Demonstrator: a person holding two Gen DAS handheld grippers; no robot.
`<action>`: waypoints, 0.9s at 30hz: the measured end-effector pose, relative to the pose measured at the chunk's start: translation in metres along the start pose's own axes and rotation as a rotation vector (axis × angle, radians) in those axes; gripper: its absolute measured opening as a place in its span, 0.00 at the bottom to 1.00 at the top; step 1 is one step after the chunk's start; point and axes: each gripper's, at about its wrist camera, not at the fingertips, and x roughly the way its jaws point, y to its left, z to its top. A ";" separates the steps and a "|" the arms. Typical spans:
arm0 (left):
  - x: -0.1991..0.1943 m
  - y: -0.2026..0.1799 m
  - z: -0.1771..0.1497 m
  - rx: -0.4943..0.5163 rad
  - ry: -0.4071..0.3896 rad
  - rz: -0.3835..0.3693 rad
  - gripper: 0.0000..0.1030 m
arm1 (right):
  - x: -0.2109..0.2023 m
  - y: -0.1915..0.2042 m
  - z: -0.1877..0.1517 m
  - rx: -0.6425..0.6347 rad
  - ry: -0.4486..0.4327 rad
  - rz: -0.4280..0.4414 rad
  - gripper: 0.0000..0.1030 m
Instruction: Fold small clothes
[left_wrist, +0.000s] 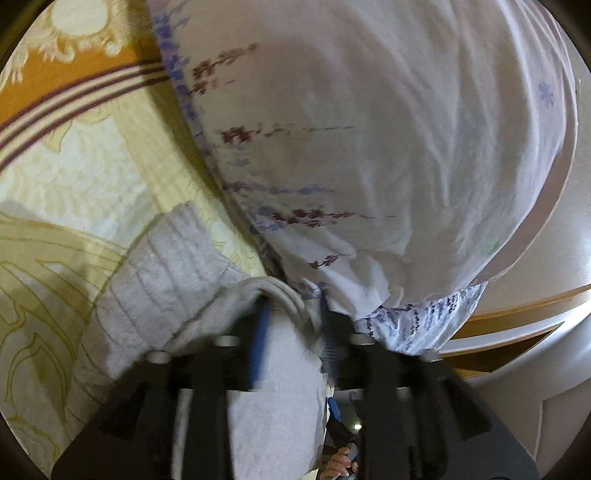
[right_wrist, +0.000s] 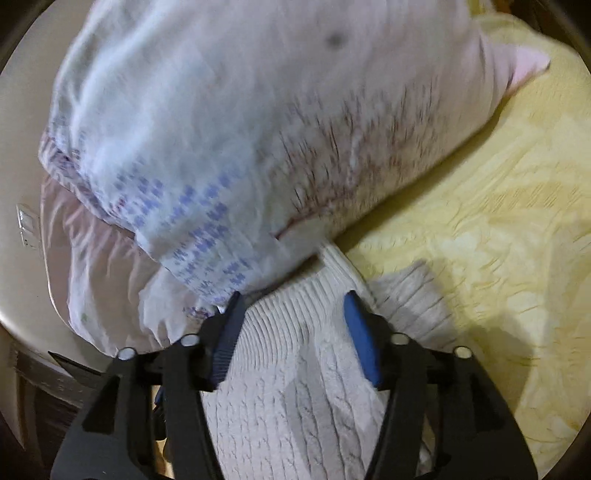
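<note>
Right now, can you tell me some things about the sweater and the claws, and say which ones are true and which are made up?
1. The sweater is cable-knit and pale. True.
2. The right claw is shut tight. False: it is open, with the sweater between its fingers.
3. A flowered pillow lies right behind the sweater. True.
4. The bedspread is dark green. False: it is yellow.
5. The left claw has sweater cloth between its fingers. True.
</note>
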 end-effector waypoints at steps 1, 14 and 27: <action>-0.004 -0.004 0.000 0.017 -0.010 0.011 0.59 | -0.006 0.002 0.001 -0.010 -0.010 -0.001 0.56; -0.058 -0.028 -0.046 0.408 0.058 0.371 0.68 | -0.065 -0.013 -0.057 -0.234 0.063 -0.199 0.45; -0.048 -0.007 -0.081 0.510 0.142 0.487 0.08 | -0.065 -0.008 -0.080 -0.341 0.089 -0.272 0.09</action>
